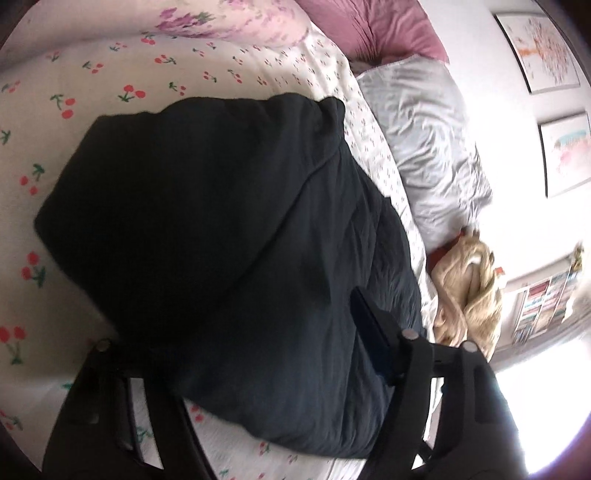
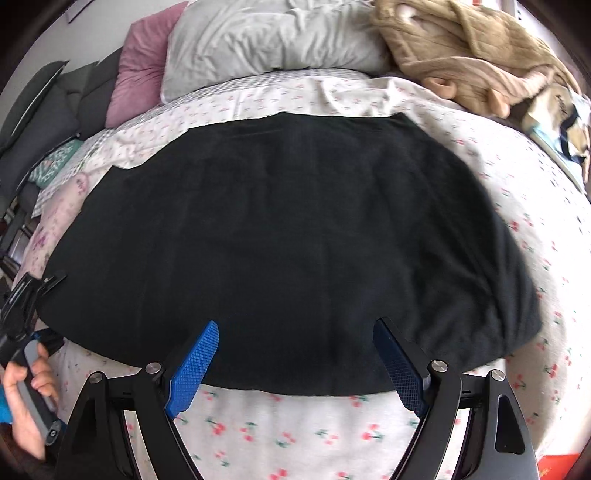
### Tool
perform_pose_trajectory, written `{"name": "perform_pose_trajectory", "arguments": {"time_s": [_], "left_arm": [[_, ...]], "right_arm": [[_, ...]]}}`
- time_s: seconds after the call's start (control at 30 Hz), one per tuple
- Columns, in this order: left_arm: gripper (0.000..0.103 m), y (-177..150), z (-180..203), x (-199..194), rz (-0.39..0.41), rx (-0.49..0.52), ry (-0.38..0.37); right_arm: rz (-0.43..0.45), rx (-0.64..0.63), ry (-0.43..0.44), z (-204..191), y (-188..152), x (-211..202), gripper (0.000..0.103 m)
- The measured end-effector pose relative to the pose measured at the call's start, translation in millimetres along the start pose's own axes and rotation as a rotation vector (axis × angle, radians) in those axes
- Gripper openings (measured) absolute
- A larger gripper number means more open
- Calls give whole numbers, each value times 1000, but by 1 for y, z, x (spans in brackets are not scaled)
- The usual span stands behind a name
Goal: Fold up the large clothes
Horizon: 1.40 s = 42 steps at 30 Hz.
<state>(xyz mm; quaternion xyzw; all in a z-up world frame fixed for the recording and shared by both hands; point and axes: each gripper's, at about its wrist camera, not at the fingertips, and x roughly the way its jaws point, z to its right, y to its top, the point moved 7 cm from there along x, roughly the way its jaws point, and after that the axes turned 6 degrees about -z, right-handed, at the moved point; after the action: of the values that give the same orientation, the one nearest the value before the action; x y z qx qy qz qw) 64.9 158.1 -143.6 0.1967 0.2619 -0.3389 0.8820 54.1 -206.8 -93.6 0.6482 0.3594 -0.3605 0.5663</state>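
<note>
Left wrist view first: the left gripper (image 1: 255, 354) is held low over the bed, and a black garment (image 1: 207, 236) is spread right across the gap between its fingers. Only one blue pad (image 1: 373, 343) is seen, on the right-hand finger; the other fingertip is lost against the dark cloth. The fingers are set wide apart, but whether any cloth is pinched cannot be told. Ahead of the gripper and off to the left, the cherry-print sheet (image 1: 110, 74) is seen. To the right, beyond the garment, a grey pillow (image 1: 428, 140) is laid, with a tan sweater (image 1: 469, 295) bunched just beside it. A pink pillow (image 1: 373, 29) is seen at the far end.

Over to the right wrist view: the right gripper (image 2: 299, 362) is held wide open, nothing between its blue pads (image 2: 195, 369). The garment (image 2: 295, 240) is laid flat on the sheet (image 2: 295, 435) directly ahead, its near edge running between the two fingertips. Far ahead, the grey pillow (image 2: 266, 37) is seen, the tan sweater (image 2: 465, 55) ahead to the right, the pink pillow (image 2: 136, 70) ahead to the left. At the far left, the left gripper (image 2: 26, 302) is seen at the garment's corner, gripped by a hand (image 2: 26, 398).
</note>
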Motion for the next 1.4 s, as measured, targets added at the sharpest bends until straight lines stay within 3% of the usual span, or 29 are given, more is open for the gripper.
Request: {"name": "perform_pose_trajectory", "arguments": {"time_s": [0.07, 0.13, 0.23, 0.3, 0.4, 0.5, 0.7, 0.83, 0.9, 0.97, 1.13, 1.27, 1.4], "left_arm": [[60, 3, -1, 2, 16, -14, 5], [40, 5, -5, 4, 20, -32, 16], [29, 6, -3, 1, 28, -45, 1], [24, 7, 9, -4, 49, 16, 28], [22, 7, 35, -17, 100, 117, 33], [22, 4, 66, -29, 145, 212, -1], [21, -25, 154, -48, 210, 474, -107], [21, -58, 212, -44, 192, 650, -148], [21, -78, 240, -37, 163, 747, -168], [21, -96, 259, -27, 130, 812, -186], [23, -157, 285, 19, 10, 962, -178], [25, -208, 277, 77, -136, 1044, -115], [29, -249, 246, 136, -325, 1086, -18]], "right_arm": [[0, -17, 21, -14, 3, 4, 87], [-3, -32, 50, -29, 5, 9, 87], [-28, -123, 110, -59, 8, 22, 87], [-13, -202, 78, -73, 10, 28, 86], [5, -272, 58, -83, 13, 34, 83], [-36, -270, 90, -81, 11, 50, 79], [-96, -169, 221, -64, 15, 66, 79], [-139, -67, 331, -48, 19, 60, 79], [-160, 50, 411, -27, 26, 51, 79], [-140, 130, 431, -3, 34, 40, 79], [-3, 316, 333, 91, 49, 11, 79], [71, 516, 278, 172, 45, -1, 79], [90, 649, 423, 200, 40, -2, 79]]}}
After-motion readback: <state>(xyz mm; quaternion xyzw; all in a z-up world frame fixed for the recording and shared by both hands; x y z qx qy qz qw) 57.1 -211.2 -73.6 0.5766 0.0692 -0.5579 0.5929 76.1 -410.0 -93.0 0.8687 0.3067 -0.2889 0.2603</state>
